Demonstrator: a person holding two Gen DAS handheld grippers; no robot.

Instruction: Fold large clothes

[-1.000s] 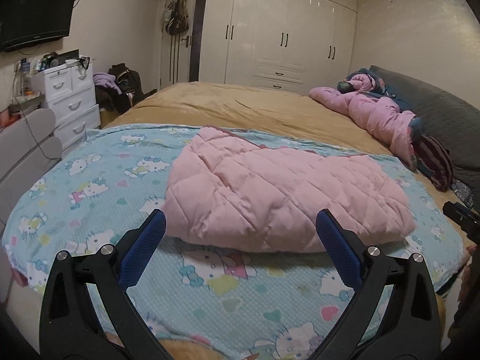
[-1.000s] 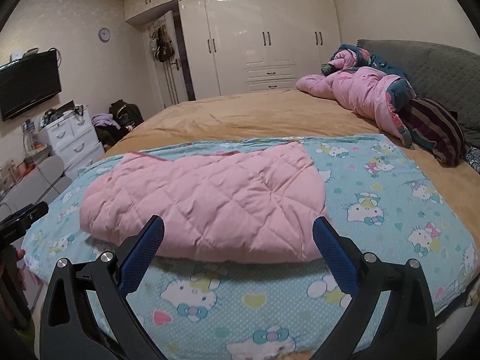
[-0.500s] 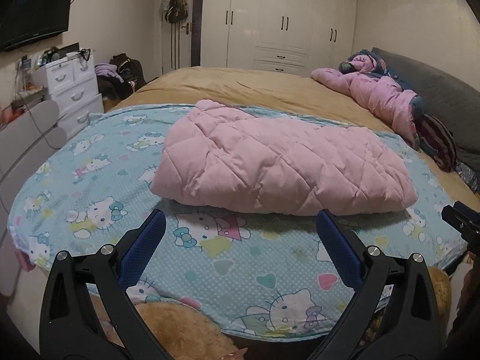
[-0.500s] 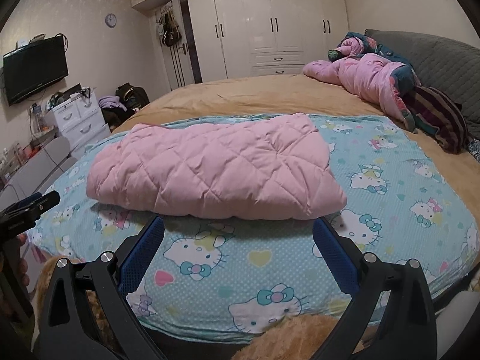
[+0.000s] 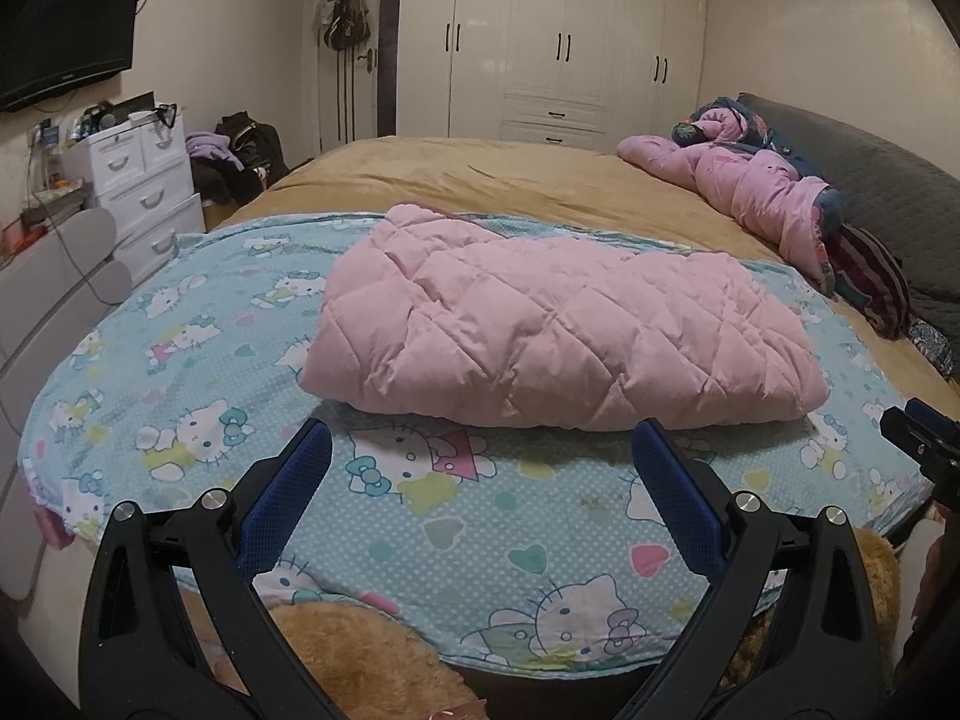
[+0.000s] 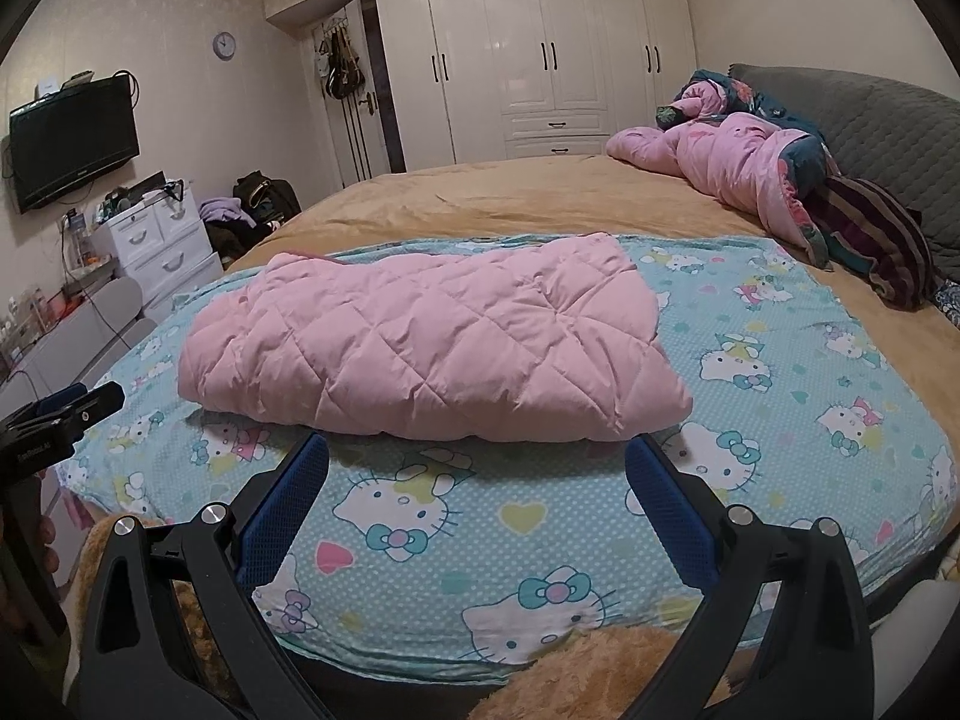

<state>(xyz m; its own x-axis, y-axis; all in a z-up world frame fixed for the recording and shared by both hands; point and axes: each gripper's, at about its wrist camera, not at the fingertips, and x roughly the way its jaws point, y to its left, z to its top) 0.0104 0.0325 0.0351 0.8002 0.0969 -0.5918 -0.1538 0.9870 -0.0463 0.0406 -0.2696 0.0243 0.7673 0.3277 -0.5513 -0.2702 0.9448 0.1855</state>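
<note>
A pink quilted padded garment (image 5: 558,330) lies folded into a thick rectangle on a light blue cartoon-cat sheet (image 5: 180,396) on the bed; it also shows in the right wrist view (image 6: 432,342). My left gripper (image 5: 480,456) is open and empty, held back near the bed's front edge, short of the garment. My right gripper (image 6: 477,462) is open and empty too, just short of the garment's near edge. The other gripper's tip shows at the right edge of the left view (image 5: 921,432) and at the left edge of the right view (image 6: 60,420).
A crumpled pink and floral quilt (image 6: 738,168) and a striped cloth (image 6: 870,228) lie by the grey headboard (image 6: 888,120). A white drawer unit (image 5: 144,192), a wall television (image 6: 72,138) and white wardrobes (image 6: 540,54) stand behind. Brown fluffy fabric (image 5: 360,660) lies below the bed's front edge.
Both grippers have drawn back from the folded garment toward the bed's front edge, so more of the blue sheet shows. The garment has stayed in place. Both jaws stay open.
</note>
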